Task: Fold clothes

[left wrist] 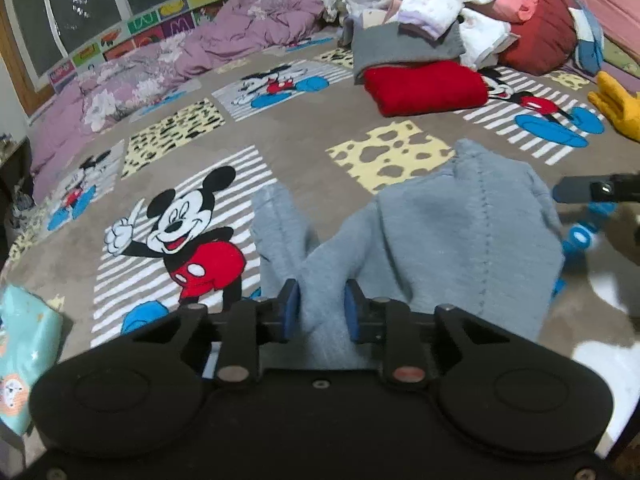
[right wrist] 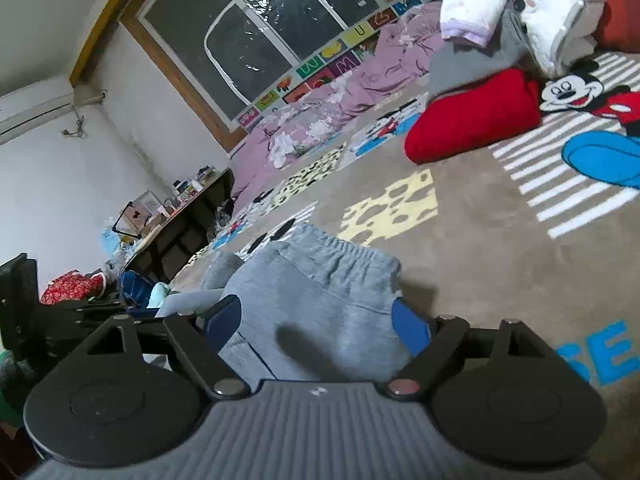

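Observation:
Grey sweatpants (left wrist: 460, 220) lie crumpled on the cartoon-mouse blanket (left wrist: 304, 136). In the left wrist view my left gripper (left wrist: 322, 310) is shut on a bunched fold of them, and the cloth fills the narrow gap between its blue pads (left wrist: 290, 308). In the right wrist view my right gripper (right wrist: 318, 322) stands open, its blue pads (right wrist: 412, 328) wide apart on either side of the sweatpants (right wrist: 320, 292) near the elastic waistband, without pressing on the cloth. One dark finger of the right gripper (left wrist: 580, 190) shows at the right edge of the left wrist view.
A folded red garment (left wrist: 424, 88) lies beyond the sweatpants, with a grey one and a pile of clothes (left wrist: 432, 8) behind it. A purple quilt (left wrist: 160, 64) runs under the window. A teal packet (left wrist: 24, 352) lies at near left. A cluttered low table (right wrist: 180, 220) stands off the bed.

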Action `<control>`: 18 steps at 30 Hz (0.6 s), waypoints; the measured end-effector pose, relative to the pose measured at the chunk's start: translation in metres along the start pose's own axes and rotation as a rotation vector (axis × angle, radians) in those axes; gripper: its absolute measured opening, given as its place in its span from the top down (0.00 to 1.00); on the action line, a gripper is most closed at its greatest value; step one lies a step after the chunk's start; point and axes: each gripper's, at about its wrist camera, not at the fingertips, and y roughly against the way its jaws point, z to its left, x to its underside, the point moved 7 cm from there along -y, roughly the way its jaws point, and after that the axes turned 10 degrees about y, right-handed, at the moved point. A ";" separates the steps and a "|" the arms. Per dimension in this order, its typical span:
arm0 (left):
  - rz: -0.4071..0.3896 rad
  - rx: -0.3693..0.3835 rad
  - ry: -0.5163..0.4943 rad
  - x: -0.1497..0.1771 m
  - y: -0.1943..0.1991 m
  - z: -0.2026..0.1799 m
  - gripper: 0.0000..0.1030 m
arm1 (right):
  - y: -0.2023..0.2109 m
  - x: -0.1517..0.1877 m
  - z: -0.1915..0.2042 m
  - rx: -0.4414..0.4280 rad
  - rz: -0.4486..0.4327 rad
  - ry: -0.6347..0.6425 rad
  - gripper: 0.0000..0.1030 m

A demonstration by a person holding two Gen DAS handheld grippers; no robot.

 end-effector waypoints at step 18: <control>-0.007 0.134 -0.184 0.080 0.080 -0.118 1.00 | 0.052 -0.005 0.030 -0.063 -0.074 -0.027 0.20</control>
